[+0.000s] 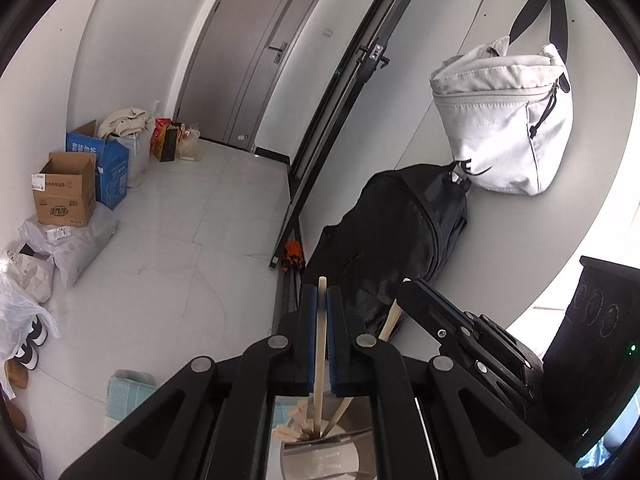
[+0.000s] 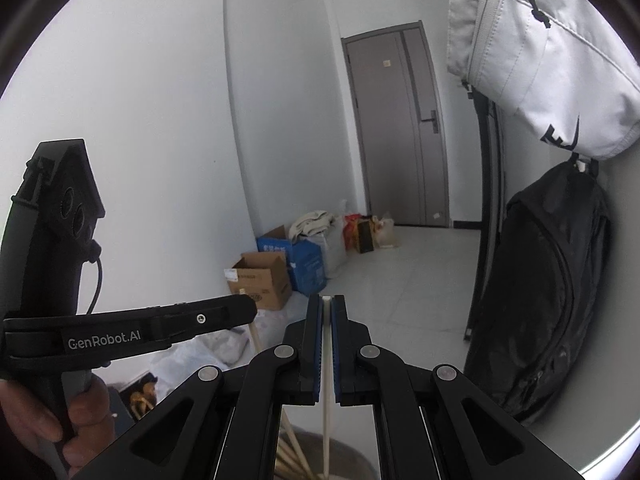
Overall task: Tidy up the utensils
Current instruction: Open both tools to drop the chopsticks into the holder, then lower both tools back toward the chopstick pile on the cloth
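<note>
The left hand-held gripper [image 1: 322,300] is clenched on a wooden chopstick [image 1: 320,360] — its lower end stands in the metal holder [image 1: 316,456] directly below, among other chopsticks. Above that same holder, the right hand-held gripper [image 2: 327,312] grasps a pale chopstick [image 2: 327,400] — held upright.

Both views: even, soft daylight, fairly bright, shadows weak. Blown-out white glare at the far right edge in the left wrist view. Heavy fisheye bending, black vignette in the corners. The door [image 1: 256,60] frame curves. Near parts slightly soft; rest sharp, no motion blur.
</note>
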Tool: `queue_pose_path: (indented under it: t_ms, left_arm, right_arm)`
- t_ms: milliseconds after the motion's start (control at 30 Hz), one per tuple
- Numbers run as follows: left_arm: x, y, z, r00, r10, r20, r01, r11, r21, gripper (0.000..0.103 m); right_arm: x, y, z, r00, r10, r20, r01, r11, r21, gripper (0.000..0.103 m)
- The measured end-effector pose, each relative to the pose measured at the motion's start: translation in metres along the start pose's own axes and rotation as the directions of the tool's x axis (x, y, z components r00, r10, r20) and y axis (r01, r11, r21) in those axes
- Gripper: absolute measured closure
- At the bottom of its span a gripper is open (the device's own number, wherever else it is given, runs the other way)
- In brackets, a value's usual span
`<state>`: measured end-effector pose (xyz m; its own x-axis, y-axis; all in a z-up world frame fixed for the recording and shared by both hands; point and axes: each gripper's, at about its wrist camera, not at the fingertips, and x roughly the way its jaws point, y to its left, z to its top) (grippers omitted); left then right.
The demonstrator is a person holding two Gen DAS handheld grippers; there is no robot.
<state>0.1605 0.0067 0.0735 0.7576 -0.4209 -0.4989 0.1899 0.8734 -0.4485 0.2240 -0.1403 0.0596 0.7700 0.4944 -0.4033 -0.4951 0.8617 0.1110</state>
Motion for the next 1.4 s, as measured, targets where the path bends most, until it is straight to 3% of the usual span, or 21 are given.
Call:
queue_pose_path:
  t_ms: [267,367,400,433,500,800,933,1133,1233,1400]
  left_arm:
    - [0.003,0.019,-0.002,0.986,-0.08,-0.148,0.064,0.992,-0.107,0.102]
    - [-0.008,0.021,0.0,0.986,-0.071,-0.148,0.053,0.99,-0.127,0.099]
    - [-0.012,0.021,0.001,0.987,-0.064,-0.146,0.046,0.991,-0.126,0.088]
    - [-0.016,0.019,0.003,0.988,-0.056,-0.143,0.039,0.992,-0.121,0.07]
    - [-0.025,0.018,0.006,0.992,-0.059,-0.115,0.044,0.991,-0.125,0.051]
    - [-0.058,-0.001,0.006,0.996,-0.018,-0.089,0.011,0.997,-0.079,0.05]
    - [-0.073,-0.01,0.001,0.998,0.023,-0.062,-0.026,0.998,-0.055,0.041]
    - [-0.097,-0.02,-0.009,0.998,0.048,-0.044,-0.049,0.998,-0.029,0.037]
    - [-0.106,-0.027,-0.017,0.994,0.108,-0.026,-0.107,0.994,0.018,0.032]
    - [-0.113,-0.029,-0.034,0.99,0.135,-0.039,-0.133,0.989,0.057,0.032]
  right_arm:
    - [0.001,0.0,-0.009,0.991,0.052,-0.126,-0.041,0.995,0.09,0.094]
    - [-0.012,-0.008,-0.01,0.991,0.064,-0.114,-0.044,0.984,0.173,0.079]
    - [-0.016,-0.01,-0.009,0.992,0.067,-0.107,-0.045,0.98,0.196,0.069]
    - [-0.021,-0.01,-0.01,0.993,0.067,-0.099,-0.044,0.976,0.215,0.063]
    - [-0.032,-0.011,-0.007,0.995,0.053,-0.086,-0.032,0.972,0.233,0.06]
    - [-0.077,-0.004,0.004,1.0,0.009,-0.026,-0.002,0.97,0.245,0.041]
    - [-0.099,0.004,0.004,1.0,-0.004,-0.014,0.007,0.97,0.242,0.033]
    - [-0.127,0.019,0.001,1.0,-0.005,0.0,0.005,0.973,0.23,0.024]
    - [-0.138,0.026,-0.006,1.0,-0.007,0.008,0.005,0.974,0.225,0.02]
    - [-0.15,0.034,-0.02,1.0,-0.011,-0.008,0.013,0.972,0.235,0.018]
